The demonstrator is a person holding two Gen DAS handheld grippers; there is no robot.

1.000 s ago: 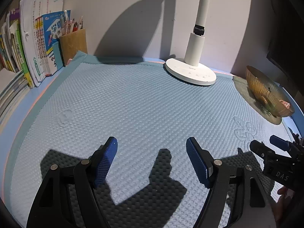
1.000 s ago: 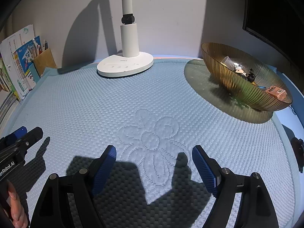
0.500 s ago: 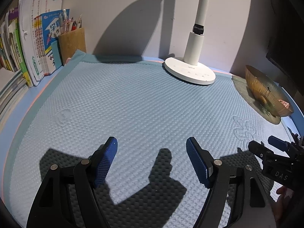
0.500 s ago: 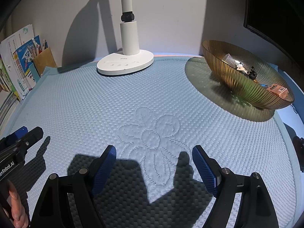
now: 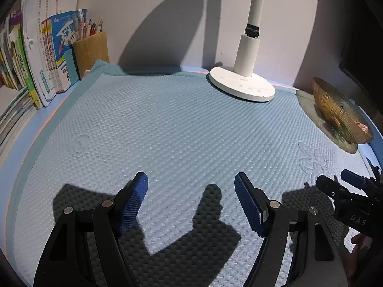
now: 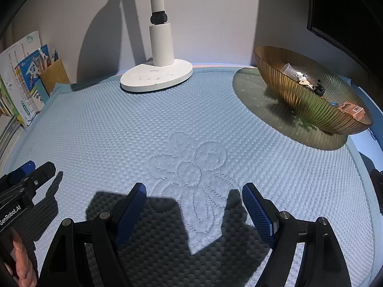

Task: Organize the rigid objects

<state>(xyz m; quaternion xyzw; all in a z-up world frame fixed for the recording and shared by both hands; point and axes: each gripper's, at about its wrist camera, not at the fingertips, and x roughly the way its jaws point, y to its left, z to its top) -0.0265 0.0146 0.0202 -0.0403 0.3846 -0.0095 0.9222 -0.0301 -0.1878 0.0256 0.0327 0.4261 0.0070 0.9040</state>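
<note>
A ribbed amber glass bowl (image 6: 308,95) stands at the back right of the pale blue textured mat (image 6: 167,124); it holds several small items, among them a copper-coloured block (image 6: 353,110). The same bowl (image 5: 340,114) shows at the far right in the left wrist view. My left gripper (image 5: 191,184) hovers open over bare mat, nothing between its blue pads. My right gripper (image 6: 194,195) is open too, above an embossed flower pattern (image 6: 189,167). Each gripper appears at the edge of the other's view: the right one (image 5: 344,186), the left one (image 6: 31,169).
A white desk lamp base (image 6: 156,76) with its upright pole stands at the back centre. Books (image 5: 40,55) and a brown pen holder (image 5: 91,50) line the back left. A dark screen edge (image 6: 347,19) hangs at the upper right. A hand (image 6: 21,260) shows at bottom left.
</note>
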